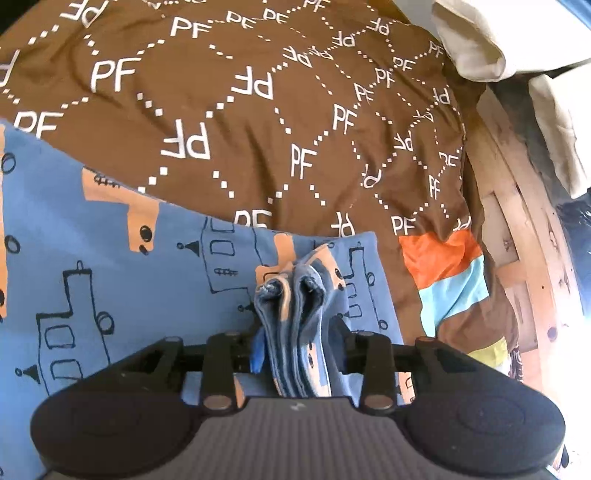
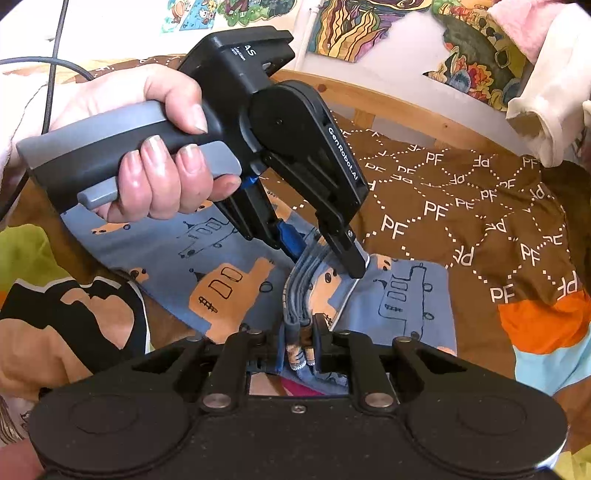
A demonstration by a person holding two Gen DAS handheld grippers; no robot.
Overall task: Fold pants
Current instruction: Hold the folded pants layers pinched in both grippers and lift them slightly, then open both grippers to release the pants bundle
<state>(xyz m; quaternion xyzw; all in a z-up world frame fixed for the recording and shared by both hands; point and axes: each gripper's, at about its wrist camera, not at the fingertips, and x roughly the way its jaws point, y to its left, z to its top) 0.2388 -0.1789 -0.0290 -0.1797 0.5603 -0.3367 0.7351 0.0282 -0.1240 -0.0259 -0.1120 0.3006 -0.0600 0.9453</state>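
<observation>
The pants [image 1: 110, 266] are blue with orange patches and black line drawings. They lie on a brown bedspread. My left gripper [image 1: 299, 332] is shut on a bunched stack of the pants' edges [image 1: 295, 295]. In the right wrist view the pants [image 2: 207, 266] spread to the left, and the left gripper [image 2: 321, 254], held in a hand, pinches the same bunch from above. My right gripper [image 2: 301, 350] is shut on the near end of that bunch [image 2: 299, 306].
The brown "PF" bedspread [image 1: 258, 110] covers the bed, with an orange and light-blue patch [image 1: 447, 273] at right. A wooden bed frame [image 1: 517, 221] runs along the right side. Cream cloth [image 1: 469, 40] hangs at the top right. Colourful pictures [image 2: 369, 26] hang on the wall.
</observation>
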